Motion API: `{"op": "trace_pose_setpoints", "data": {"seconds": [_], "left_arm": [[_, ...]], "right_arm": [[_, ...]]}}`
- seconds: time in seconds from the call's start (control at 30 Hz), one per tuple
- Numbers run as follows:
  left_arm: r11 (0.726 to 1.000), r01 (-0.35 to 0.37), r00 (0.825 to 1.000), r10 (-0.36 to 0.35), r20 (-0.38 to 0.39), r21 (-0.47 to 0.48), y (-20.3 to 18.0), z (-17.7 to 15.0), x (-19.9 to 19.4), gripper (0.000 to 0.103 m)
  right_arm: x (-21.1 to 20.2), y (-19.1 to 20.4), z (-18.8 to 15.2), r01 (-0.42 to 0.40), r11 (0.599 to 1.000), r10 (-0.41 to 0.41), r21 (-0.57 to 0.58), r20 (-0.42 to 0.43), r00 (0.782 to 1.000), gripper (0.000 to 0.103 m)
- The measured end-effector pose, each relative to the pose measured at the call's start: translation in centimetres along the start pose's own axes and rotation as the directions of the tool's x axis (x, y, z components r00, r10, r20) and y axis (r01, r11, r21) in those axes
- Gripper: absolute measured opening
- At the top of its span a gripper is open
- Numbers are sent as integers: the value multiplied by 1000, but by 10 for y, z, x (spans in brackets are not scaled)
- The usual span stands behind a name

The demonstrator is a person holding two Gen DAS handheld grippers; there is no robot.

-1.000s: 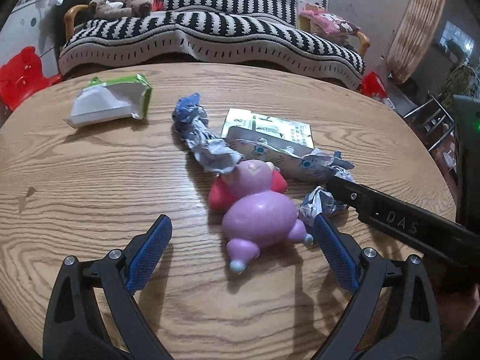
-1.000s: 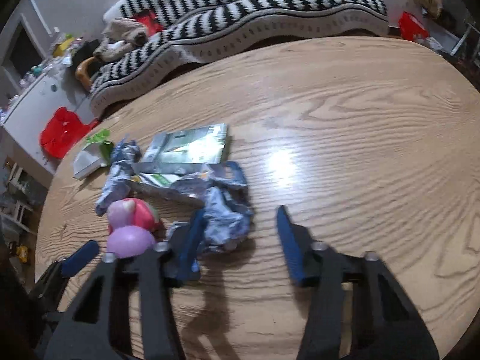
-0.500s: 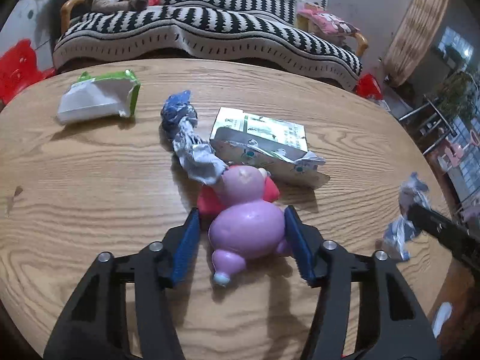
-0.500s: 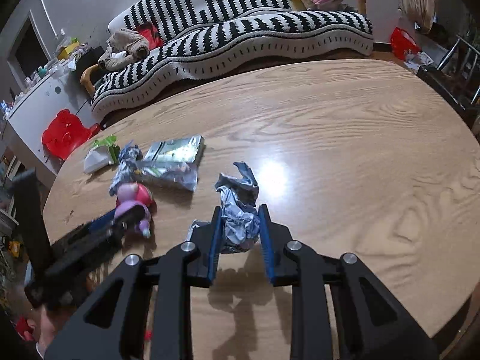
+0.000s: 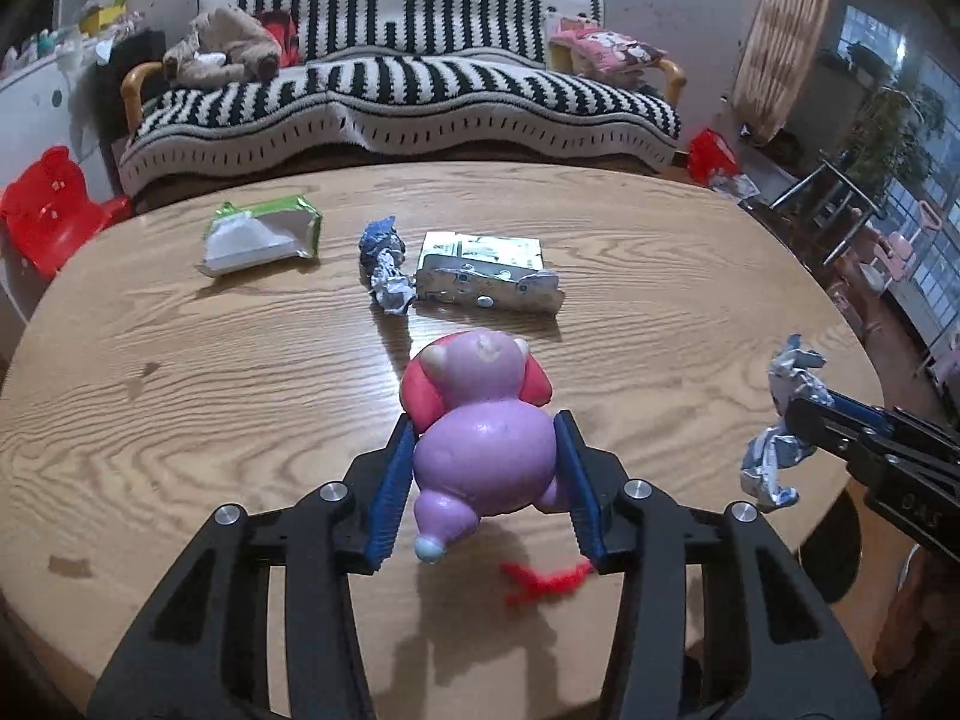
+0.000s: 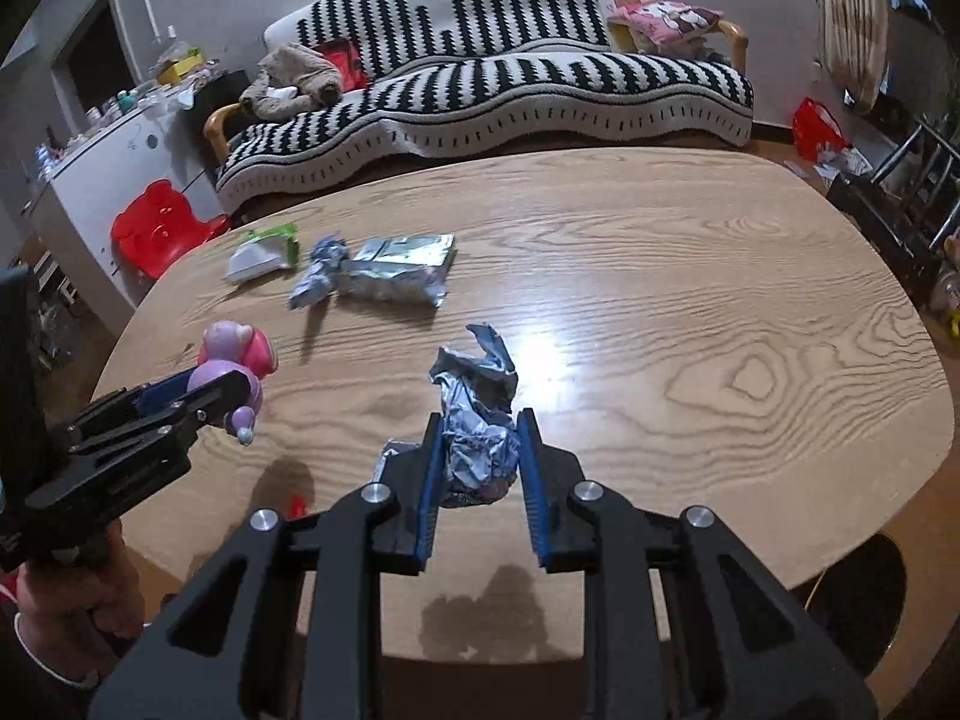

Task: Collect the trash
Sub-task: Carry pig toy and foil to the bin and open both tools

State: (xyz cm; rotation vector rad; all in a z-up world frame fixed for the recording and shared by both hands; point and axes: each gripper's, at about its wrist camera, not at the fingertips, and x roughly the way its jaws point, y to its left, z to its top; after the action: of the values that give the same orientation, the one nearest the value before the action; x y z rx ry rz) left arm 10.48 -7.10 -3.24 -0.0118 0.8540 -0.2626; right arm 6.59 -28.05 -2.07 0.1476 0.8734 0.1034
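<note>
A: Purple plastic sits nearest: a pig toy [image 5: 483,450] is clamped between the blue pads of the left claw [image 5: 485,489], lifted clear above the wooden tabletop [image 5: 180,390], with a red scrap [image 5: 543,581] on the wood below it.

B: And the right claw [image 6: 479,471]?

A: Closed on a crumpled silver-blue wrapper [image 6: 477,414], also held up off the tabletop, to the right of the toy.

B: What trash lies on the wood?

A: Past the middle, a twisted blue-silver wrapper [image 5: 385,267] touches a flattened foil packet [image 5: 486,270]. Left of those, apart, lies a green-and-white packet [image 5: 258,235].

B: Beyond that?

A: A black-and-white striped sofa [image 5: 396,96] and a red chair [image 5: 45,207] at the left.
</note>
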Motion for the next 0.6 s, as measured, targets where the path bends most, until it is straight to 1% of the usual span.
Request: {"op": "trace_pose_setpoints", "data": {"seconds": [0.1, 0.17, 0.23, 0.3, 0.43, 0.6], "left_arm": [[1000, -2, 1000, 2, 28, 15, -3, -9, -20, 45], [1000, -1, 999, 0, 32, 22, -6, -13, -27, 45], [999, -16, 999, 14, 36, 46, -9, -18, -32, 45], [998, -30, 999, 28, 40, 59, -11, -20, -33, 45], [998, -20, 999, 18, 36, 57, -13, -19, -33, 45], [997, 10, 999, -13, 37, 76, -32, -16, -27, 45]], "right_arm": [[-10, 9, -13, -1, 1000, 1, -18, 4, 1000, 24], [-13, 14, -18, -1, 1000, 1, -29, 1, 1000, 24], [-16, 19, -24, -2, 999, 2, -37, 0, 1000, 24], [-18, 21, -25, -4, 999, 4, -40, 3, 1000, 24], [-22, 21, -23, -2, 999, 3, -45, 15, 1000, 24], [-29, 3, -22, 16, 1000, -16, -27, 25, 1000, 24]]}}
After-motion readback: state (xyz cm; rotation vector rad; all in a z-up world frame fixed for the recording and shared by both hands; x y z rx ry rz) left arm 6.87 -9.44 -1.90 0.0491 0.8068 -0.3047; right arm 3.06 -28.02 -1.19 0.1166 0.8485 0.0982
